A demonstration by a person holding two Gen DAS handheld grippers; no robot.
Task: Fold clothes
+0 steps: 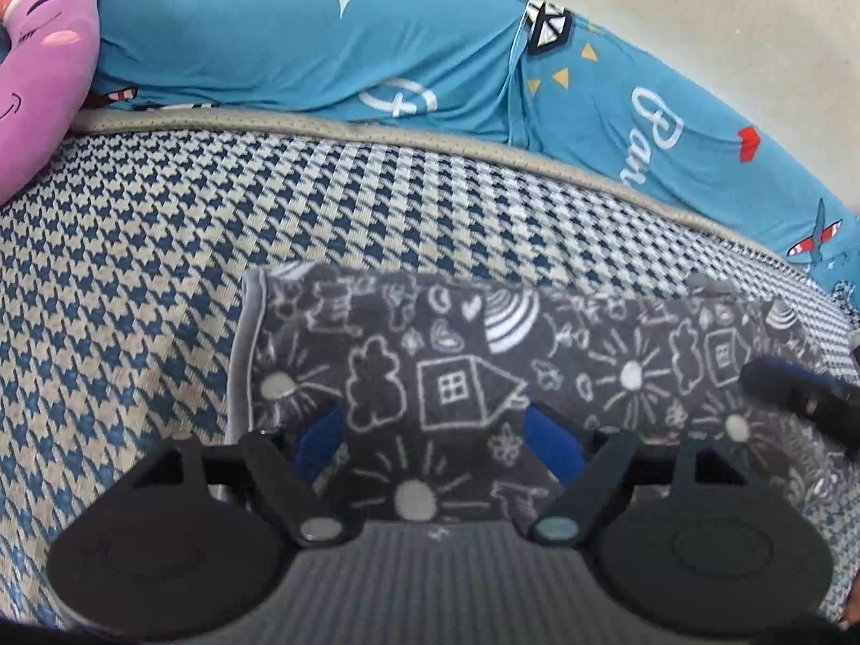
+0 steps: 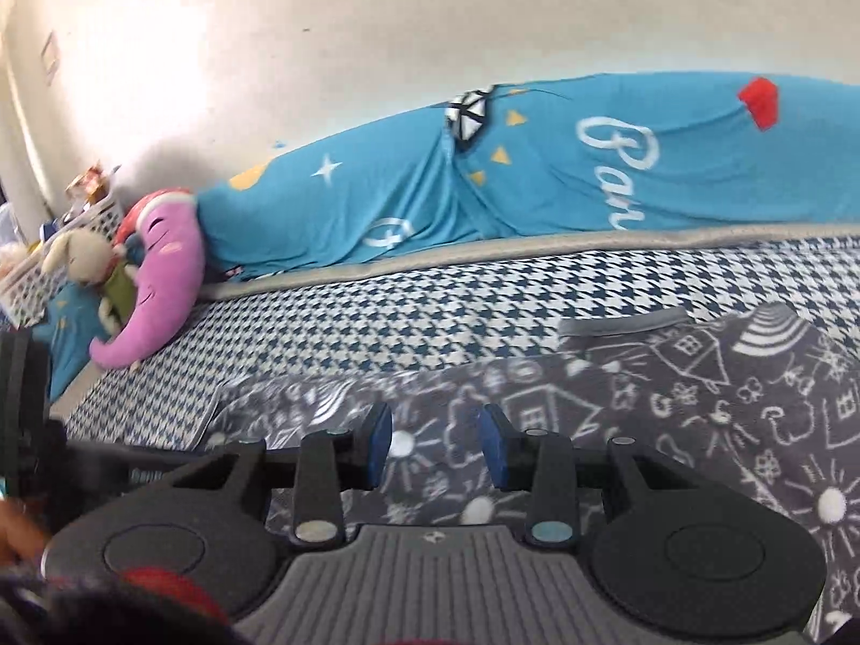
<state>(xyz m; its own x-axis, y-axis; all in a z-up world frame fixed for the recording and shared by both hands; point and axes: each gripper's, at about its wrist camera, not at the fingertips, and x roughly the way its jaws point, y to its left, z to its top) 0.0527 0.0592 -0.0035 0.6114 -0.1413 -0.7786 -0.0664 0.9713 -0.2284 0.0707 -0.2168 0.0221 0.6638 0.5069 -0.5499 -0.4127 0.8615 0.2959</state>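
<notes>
Both claws stand with their blue-padded fingers apart, gripping nothing: the left gripper [image 1: 438, 443] is spread wide over a dark grey garment [image 1: 484, 376], the cloth showing between and partly over its pads, while the right gripper [image 2: 438, 443] hovers with a narrower gap over the same garment [image 2: 645, 430]. Whether any pad presses into the cloth cannot be told. The garment is soft and fleecy, charcoal with chalk-white doodles of houses, suns, clouds and striped arcs, and it has a plain lighter grey band along one edge [image 1: 239, 376]. It lies fairly flat, as a broad rectangle, on a mattress [image 1: 134, 269] covered in a blue-and-cream houndstooth weave with beige piping along its far rim. Beyond that rim a long bolster shape under smooth turquoise fabric [image 1: 301, 48], printed with white stars, script lettering and small planes, lies against a pale wall [image 2: 269, 54]. A pink plush pillow with a smiling face [image 2: 166, 279] rests at its end, a beige stuffed rabbit [image 2: 91, 263] against it, beside a white lattice basket [image 2: 32, 279]
</notes>
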